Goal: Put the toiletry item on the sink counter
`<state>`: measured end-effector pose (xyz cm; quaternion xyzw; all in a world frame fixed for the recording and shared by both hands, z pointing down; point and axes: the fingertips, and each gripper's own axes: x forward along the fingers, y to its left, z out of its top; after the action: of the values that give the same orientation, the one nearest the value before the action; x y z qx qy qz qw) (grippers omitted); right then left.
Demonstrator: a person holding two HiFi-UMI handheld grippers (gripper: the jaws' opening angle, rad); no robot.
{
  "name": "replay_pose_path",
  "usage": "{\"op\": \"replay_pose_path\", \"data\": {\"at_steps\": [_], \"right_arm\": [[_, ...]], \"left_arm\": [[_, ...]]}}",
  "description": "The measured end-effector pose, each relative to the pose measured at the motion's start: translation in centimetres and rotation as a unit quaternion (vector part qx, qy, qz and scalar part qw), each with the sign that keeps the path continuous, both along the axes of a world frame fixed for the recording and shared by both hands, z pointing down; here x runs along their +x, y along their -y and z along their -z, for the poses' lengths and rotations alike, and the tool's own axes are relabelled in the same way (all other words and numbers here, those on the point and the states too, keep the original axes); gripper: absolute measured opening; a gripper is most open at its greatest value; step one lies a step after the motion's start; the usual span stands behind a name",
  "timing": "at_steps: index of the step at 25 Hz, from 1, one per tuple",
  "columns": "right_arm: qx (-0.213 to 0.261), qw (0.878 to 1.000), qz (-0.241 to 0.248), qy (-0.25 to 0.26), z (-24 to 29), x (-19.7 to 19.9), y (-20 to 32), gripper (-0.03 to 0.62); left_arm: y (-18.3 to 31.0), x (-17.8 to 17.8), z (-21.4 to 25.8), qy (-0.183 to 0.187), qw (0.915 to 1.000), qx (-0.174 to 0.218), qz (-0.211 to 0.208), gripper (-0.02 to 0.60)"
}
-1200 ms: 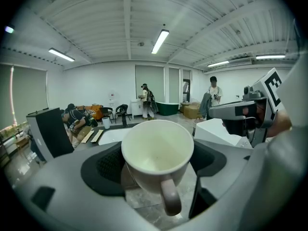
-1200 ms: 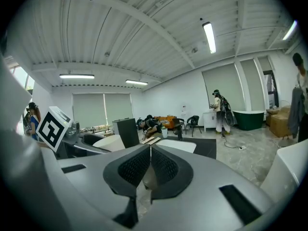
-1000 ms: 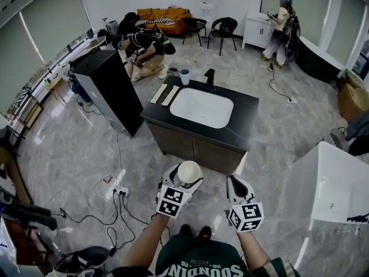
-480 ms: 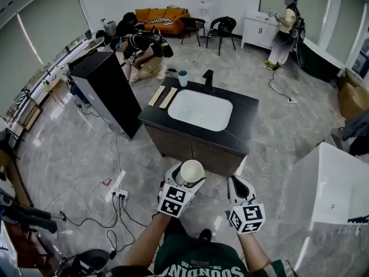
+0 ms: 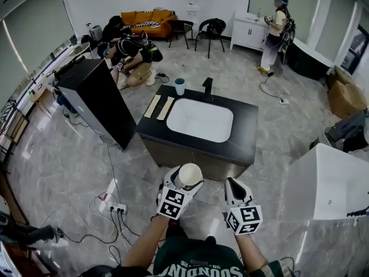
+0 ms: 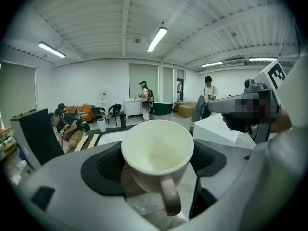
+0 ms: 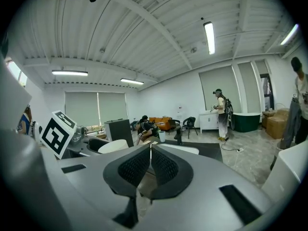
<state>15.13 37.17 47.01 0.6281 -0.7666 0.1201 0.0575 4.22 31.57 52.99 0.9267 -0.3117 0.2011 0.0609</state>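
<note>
My left gripper (image 5: pixel 183 180) (image 6: pixel 157 165) is shut on a cream mug (image 5: pixel 188 175) (image 6: pixel 158 155), upright, its handle turned toward the camera in the left gripper view. The right gripper (image 5: pixel 232 184) (image 7: pixel 150 165) is shut with nothing between its pads. Both hang over the floor just short of the black sink counter (image 5: pixel 241 126), which has a white basin (image 5: pixel 199 120), a black faucet (image 5: pixel 207 89) and a blue-rimmed cup (image 5: pixel 180 86) at its far edge. Two light wooden strips (image 5: pixel 159 107) lie on the counter's left end.
A black cabinet (image 5: pixel 92 100) stands left of the counter, a white tub (image 5: pixel 326 186) at the right. A power strip and cables (image 5: pixel 112 206) lie on the floor to my left. People crouch by an orange sofa (image 5: pixel 141 18); another person (image 5: pixel 273 30) stands far right.
The counter has drawn slightly nearer and shifted in view as I stepped forward. Both grippers hold the same pose, the mug still in the left one.
</note>
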Motion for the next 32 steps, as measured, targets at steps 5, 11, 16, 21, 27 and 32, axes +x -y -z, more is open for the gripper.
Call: {"op": "replay_pose_path", "data": {"at_steps": [5, 11, 16, 21, 27, 32], "right_arm": [[0.000, 1.000, -0.016, -0.003, 0.5, -3.2, 3.7, 0.043], [0.001, 1.000, -0.021, -0.001, 0.1, -7.2, 7.2, 0.043], [0.001, 1.000, -0.019, -0.006, 0.1, -10.1, 9.5, 0.043], [0.006, 1.000, -0.026, -0.010, 0.6, -11.8, 11.5, 0.043], [0.011, 0.999, -0.045, -0.004, 0.6, -13.5, 13.3, 0.043], [0.015, 0.999, -0.050, -0.007, 1.2, -13.9, 14.5, 0.043]], "left_arm": [[4.3, -3.4, 0.0, -0.001, 1.0000, -0.002, -0.005, 0.420], [7.6, -6.7, 0.0, -0.003, 0.9998, 0.000, -0.018, 0.420], [9.6, -9.3, -0.4, -0.003, 0.9998, -0.005, -0.019, 0.420], [11.2, -11.6, -0.4, -0.009, 0.9998, -0.007, -0.018, 0.420], [12.8, -14.2, -0.5, -0.012, 0.9996, -0.010, -0.021, 0.420], [14.6, -16.0, -1.0, -0.014, 0.9998, -0.009, -0.011, 0.420]]}}
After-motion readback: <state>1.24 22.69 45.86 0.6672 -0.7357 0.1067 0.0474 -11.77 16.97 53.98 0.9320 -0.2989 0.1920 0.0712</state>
